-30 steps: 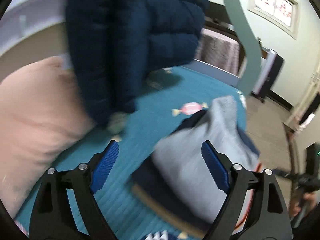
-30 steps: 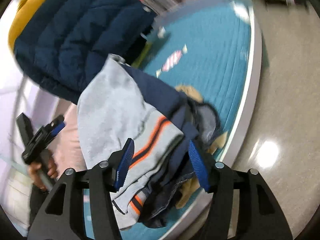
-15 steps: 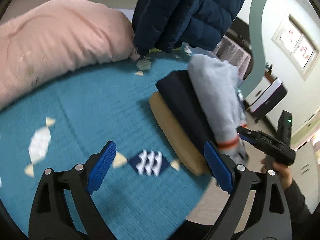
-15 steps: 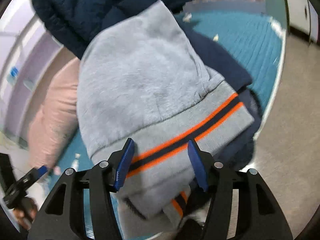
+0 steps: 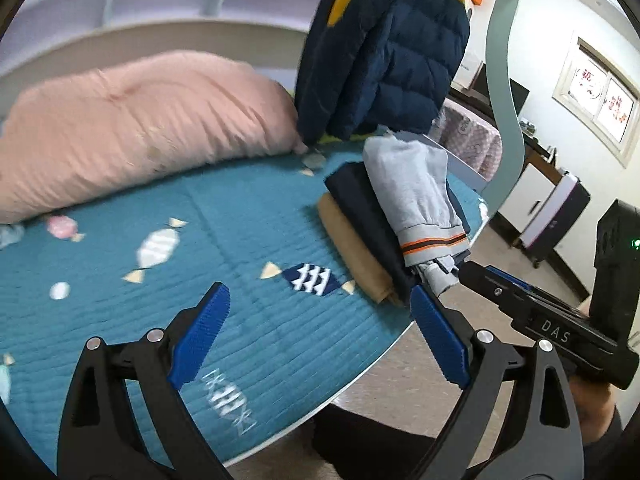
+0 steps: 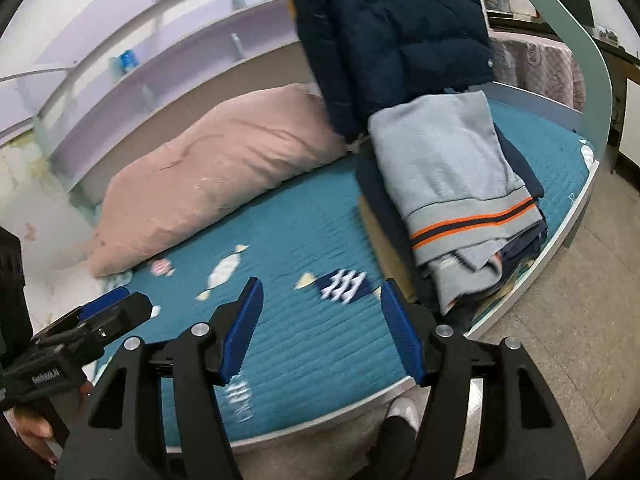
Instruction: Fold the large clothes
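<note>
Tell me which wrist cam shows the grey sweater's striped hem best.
Right wrist. The grey sweater sits large on top of the folded stack there, with the orange-and-dark stripes across its hem unobstructed. Left wrist shows the same sweater smaller and at a slant, the hem short, just beyond the right gripper at frame edge.

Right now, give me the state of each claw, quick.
Left claw: open, holding nothing, over the teal bedspread.
Right claw: open, holding nothing, beside the folded clothes stack.

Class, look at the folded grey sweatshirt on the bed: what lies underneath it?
Under the grey sweatshirt lies a folded navy garment, and below that a tan garment on the teal bedspread. Their covered parts cannot be seen.
</note>
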Demonstrator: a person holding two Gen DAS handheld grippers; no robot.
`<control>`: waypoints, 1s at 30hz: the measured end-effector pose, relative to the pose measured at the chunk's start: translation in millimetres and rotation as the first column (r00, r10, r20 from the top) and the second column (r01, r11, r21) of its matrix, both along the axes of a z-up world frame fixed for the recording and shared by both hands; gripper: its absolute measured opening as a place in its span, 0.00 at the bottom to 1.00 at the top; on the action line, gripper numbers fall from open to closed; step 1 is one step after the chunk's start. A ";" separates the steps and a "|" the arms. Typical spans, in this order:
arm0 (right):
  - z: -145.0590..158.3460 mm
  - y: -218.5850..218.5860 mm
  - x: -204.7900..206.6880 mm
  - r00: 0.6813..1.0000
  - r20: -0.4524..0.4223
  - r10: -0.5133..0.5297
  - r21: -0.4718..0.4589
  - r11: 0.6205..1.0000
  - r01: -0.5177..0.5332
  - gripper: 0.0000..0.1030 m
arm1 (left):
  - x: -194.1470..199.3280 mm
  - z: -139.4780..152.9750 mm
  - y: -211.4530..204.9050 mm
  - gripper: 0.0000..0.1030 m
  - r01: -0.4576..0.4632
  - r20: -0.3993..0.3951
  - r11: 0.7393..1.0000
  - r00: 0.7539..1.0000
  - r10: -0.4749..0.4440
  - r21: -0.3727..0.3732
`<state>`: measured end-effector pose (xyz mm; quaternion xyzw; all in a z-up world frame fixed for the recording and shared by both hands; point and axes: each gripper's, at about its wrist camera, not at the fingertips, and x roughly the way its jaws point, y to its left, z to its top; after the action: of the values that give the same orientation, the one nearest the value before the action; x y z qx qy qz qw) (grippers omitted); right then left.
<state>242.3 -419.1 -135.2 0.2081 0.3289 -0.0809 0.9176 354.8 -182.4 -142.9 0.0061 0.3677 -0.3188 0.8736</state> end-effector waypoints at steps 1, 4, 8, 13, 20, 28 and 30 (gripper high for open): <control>6.5 5.4 -3.5 1.000 0.004 0.013 -0.001 1.000 -0.013 0.57 | -13.6 8.4 8.0 0.89 -0.021 0.023 1.000 1.000 0.021 0.007; 24.1 29.7 -21.0 0.999 0.027 0.044 -0.015 0.999 -0.044 0.57 | -44.8 26.8 26.7 0.89 -0.043 0.072 0.999 0.997 0.043 0.004; 44.3 56.9 -45.1 0.995 0.055 0.088 -0.029 0.996 -0.087 0.57 | -80.6 44.0 47.0 0.89 -0.097 0.136 0.995 0.986 0.093 0.029; 64.6 86.6 -76.9 0.988 0.091 0.127 -0.045 0.991 -0.123 0.57 | -123.8 63.5 65.6 0.89 -0.138 0.212 0.989 0.970 0.122 0.061; 84.5 111.9 -110.3 0.980 0.132 0.148 -0.072 0.988 -0.139 0.64 | -161.1 79.2 91.9 0.90 -0.202 0.220 0.978 0.957 0.188 0.045; 104.6 135.3 -141.1 0.970 0.168 0.173 -0.092 0.983 -0.160 0.64 | -201.5 98.4 116.5 0.93 -0.269 0.264 0.962 0.932 0.250 0.039; 110.6 140.2 -147.7 0.968 0.177 0.180 -0.104 0.981 -0.163 0.64 | -208.3 103.0 121.1 0.95 -0.288 0.274 0.957 0.924 0.267 0.040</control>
<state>94.6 -278.9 -24.6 0.1448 0.2548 0.0041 0.9561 146.5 -61.3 -39.8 0.0315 0.2570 -0.1732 0.9502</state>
